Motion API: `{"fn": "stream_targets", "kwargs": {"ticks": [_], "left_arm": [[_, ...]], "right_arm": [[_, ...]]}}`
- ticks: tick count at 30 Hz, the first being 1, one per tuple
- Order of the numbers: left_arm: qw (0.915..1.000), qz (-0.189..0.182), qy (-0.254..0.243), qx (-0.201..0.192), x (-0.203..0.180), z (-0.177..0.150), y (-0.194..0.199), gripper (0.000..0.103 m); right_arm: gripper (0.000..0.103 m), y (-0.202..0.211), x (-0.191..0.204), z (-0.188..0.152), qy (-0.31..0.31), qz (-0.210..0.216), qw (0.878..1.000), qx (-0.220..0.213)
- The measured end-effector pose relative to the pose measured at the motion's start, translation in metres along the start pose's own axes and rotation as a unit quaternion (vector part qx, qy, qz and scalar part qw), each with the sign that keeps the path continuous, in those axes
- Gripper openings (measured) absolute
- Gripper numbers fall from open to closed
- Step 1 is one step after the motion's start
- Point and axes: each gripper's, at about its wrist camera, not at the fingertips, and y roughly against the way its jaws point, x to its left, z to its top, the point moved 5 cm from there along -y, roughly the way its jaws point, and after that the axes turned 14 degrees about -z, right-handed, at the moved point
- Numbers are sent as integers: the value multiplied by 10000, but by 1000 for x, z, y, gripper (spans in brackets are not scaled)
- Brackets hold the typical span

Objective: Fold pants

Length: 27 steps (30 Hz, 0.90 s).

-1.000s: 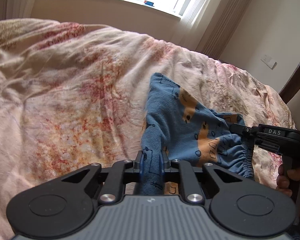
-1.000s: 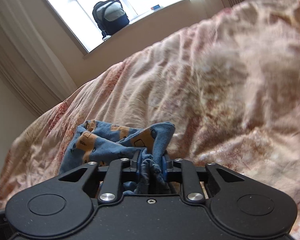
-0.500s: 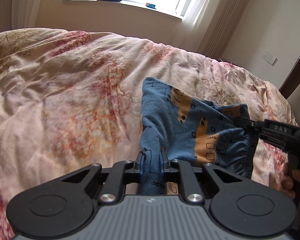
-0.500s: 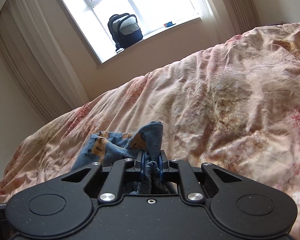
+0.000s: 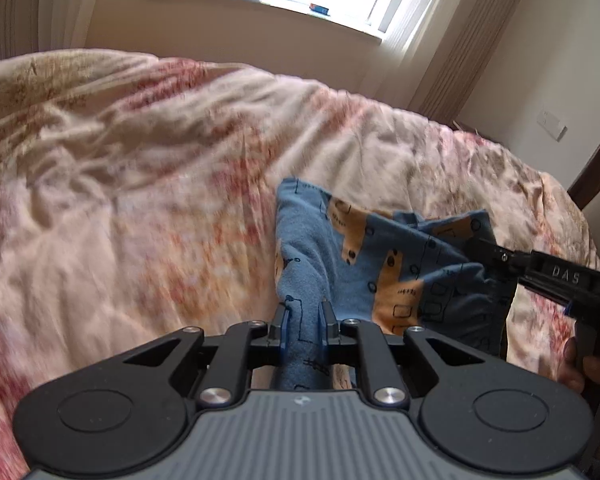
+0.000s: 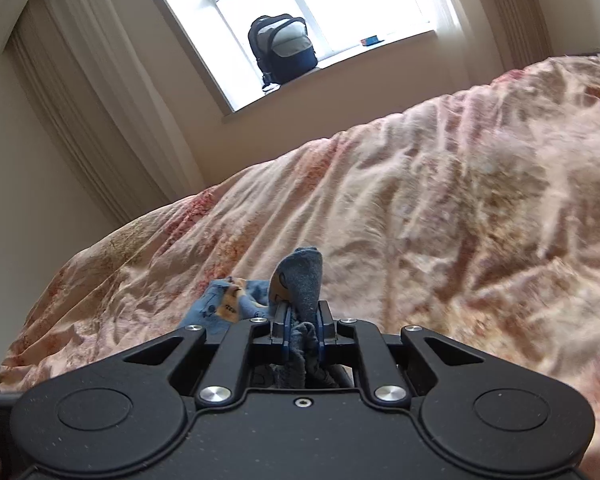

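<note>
The pants (image 5: 380, 264), blue with orange patches and black outline prints, are held up over the bed (image 5: 140, 184), which is covered by a crumpled floral quilt in cream and red.

Left gripper (image 5: 303, 316): both fingers are pressed together on a bunched fold of the blue fabric. The cloth runs up from between the fingers and spreads toward the right edge of the bed.

Right gripper (image 6: 303, 318): its fingers are clamped on a gathered wad of the same garment, with a rounded flap of fabric standing up just beyond the fingertips. In the left wrist view this gripper (image 5: 480, 250) enters from the right and grips the far side of the pants near the gathered waistband; part of a hand (image 5: 588, 372) shows on its handle.

The pants hang stretched between the two grippers, with the lower fabric drooping toward the quilt.

Background: a backpack (image 6: 282, 48) stands on the windowsill (image 6: 332, 66), with curtains (image 6: 80, 92) at the sides.
</note>
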Motion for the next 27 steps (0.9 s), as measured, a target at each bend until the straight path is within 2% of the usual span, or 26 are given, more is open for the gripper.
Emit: {"fn": "stream_targets", "kwargs": {"ticks": [3, 7, 10, 14, 17, 20, 21, 25, 27], "left_arm": [[9995, 101, -254, -129, 4, 23, 3, 15], [9969, 300, -523, -510, 19, 63, 7, 15], [9943, 399, -474, -864, 41, 95, 8, 16], [9929, 308, -78, -1145, 85, 119, -7, 16], [9925, 196, 202, -1191, 124, 120, -32, 16], [9935, 204, 645, -915, 160, 108, -57, 16], [9931, 105, 749, -892, 166, 103, -61, 16], [9928, -39, 770, -912, 170, 99, -62, 17], [9932, -10, 727, -906, 169, 99, -60, 17]], "right_arm": [[12, -6, 14, 22, 9, 154, 9998, -124], [12, -26, 49, 65, 340, 309, 9984, -333], [12, -51, 81, 97, 536, 474, 9965, -439], [12, -100, 115, 123, 735, 533, 9947, -475], [12, -146, 121, 123, 672, 452, 9963, -295], [12, -191, 116, 108, 638, 243, 9977, -40], [12, -203, 112, 104, 617, 112, 9980, 55], [12, -218, 88, 98, 136, 297, 9993, 190], [13, -218, 85, 98, 164, 348, 9991, 167]]}}
